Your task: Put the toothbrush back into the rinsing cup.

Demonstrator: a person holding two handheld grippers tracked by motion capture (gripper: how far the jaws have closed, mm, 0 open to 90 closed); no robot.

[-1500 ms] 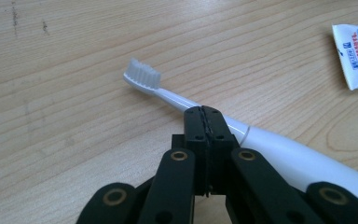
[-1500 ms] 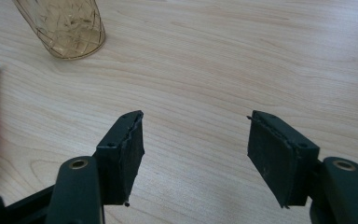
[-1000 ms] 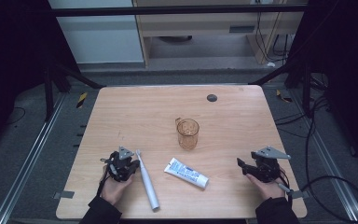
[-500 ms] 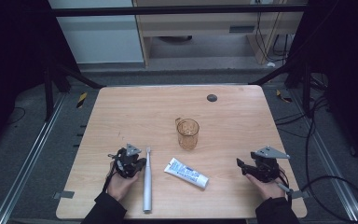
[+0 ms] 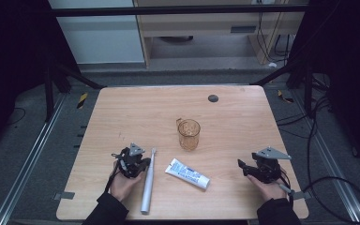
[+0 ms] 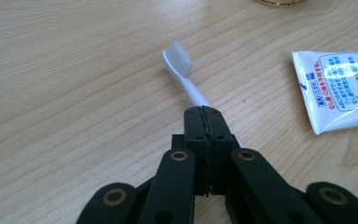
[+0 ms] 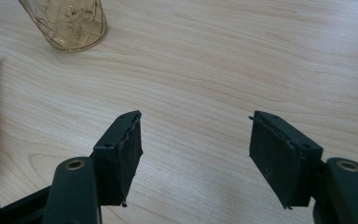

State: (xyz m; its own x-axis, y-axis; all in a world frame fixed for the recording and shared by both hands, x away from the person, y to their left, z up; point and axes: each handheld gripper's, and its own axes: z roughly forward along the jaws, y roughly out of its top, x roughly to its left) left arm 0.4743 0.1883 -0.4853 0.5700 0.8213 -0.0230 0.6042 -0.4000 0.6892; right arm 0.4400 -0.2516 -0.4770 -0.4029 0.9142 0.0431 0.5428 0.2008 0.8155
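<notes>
Toothbrush (image 6: 186, 79) lies under the left gripper's (image 6: 204, 122) closed jaws.

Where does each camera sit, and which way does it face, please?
High view: above the person's side, facing forward and down on the light wooden table; left hand, left gripper, right hand, right gripper show.
Left gripper view: on the left gripper, looking along its shut jaws at the white toothbrush.
Right gripper view: on the right gripper, looking between open jaws towards the amber glass mug.
Shared: all three show the white toothpaste tube.
</notes>
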